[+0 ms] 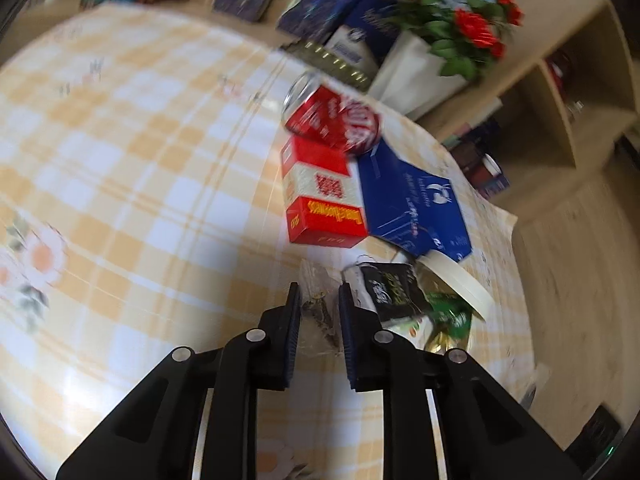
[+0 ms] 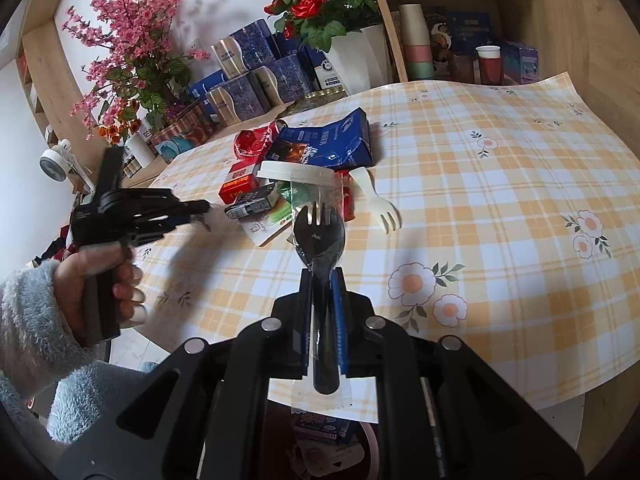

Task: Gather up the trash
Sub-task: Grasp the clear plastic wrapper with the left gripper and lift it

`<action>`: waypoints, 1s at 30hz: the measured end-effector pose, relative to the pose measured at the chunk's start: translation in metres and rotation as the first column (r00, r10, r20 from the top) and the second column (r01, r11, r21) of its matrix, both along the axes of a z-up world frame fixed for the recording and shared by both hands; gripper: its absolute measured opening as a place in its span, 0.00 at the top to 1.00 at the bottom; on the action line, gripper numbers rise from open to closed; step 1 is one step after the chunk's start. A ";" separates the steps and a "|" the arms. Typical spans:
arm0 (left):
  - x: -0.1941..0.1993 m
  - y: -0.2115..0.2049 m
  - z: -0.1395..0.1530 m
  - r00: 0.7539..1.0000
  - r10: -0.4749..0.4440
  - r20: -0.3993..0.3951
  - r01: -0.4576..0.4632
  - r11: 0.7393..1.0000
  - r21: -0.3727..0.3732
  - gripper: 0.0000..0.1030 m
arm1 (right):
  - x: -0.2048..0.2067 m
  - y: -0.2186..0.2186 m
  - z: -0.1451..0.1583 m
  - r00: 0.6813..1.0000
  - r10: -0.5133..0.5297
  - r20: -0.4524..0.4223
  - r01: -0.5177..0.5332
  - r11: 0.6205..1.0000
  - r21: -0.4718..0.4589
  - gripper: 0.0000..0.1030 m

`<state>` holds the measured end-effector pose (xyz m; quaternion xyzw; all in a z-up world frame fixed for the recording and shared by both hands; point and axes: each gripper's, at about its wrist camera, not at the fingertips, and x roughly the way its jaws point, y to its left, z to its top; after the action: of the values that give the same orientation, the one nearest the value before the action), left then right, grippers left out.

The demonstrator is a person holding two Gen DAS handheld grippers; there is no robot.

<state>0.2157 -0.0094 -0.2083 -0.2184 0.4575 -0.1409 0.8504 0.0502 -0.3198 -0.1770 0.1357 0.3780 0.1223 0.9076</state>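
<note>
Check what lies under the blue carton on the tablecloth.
The blue carton rests on a white round lid, whose rim pokes out from its near edge, and overlaps the red-and-white box. Anything further beneath the carton is covered.

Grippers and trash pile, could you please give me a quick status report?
Right gripper shut on wrapped black spork. Left gripper closed on clear wrapper. Can, red box, blue carton still on table. Nothing blocking.

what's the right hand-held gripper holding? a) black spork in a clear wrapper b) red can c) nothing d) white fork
a: the right hand-held gripper is clamped on a black spork in a clear wrapper, while the white fork lies on the table.
</note>
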 end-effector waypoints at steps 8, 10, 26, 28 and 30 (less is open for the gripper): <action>-0.052 0.007 0.045 0.989 -0.108 0.102 0.103 0.994 0.047 0.83 | -0.014 0.015 0.010 1.000 0.023 0.009 -0.023 1.000 0.003 0.87; -0.078 0.005 0.055 0.981 -0.145 0.129 0.136 0.988 0.074 0.83 | -0.023 0.020 0.013 1.000 0.029 0.011 -0.029 1.000 0.000 0.87; -0.224 -0.040 0.005 0.888 -0.456 0.050 0.441 0.879 0.181 0.83 | -0.085 0.048 -0.002 0.994 0.104 -0.020 -0.105 0.994 -0.029 0.87; -0.231 -0.050 -0.008 0.870 -0.492 0.023 0.478 0.855 0.203 0.83 | -0.089 0.050 -0.004 0.994 0.110 -0.016 -0.110 0.993 -0.028 0.87; -0.234 -0.058 -0.024 0.854 -0.520 -0.016 0.511 0.833 0.211 0.83 | -0.092 0.051 -0.007 0.993 0.115 -0.020 -0.116 0.993 -0.024 0.87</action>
<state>-0.0180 -0.0675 -0.2321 0.0056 0.4935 -0.3207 0.8085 -0.0422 -0.2685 -0.1845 0.1035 0.3952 0.1686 0.8970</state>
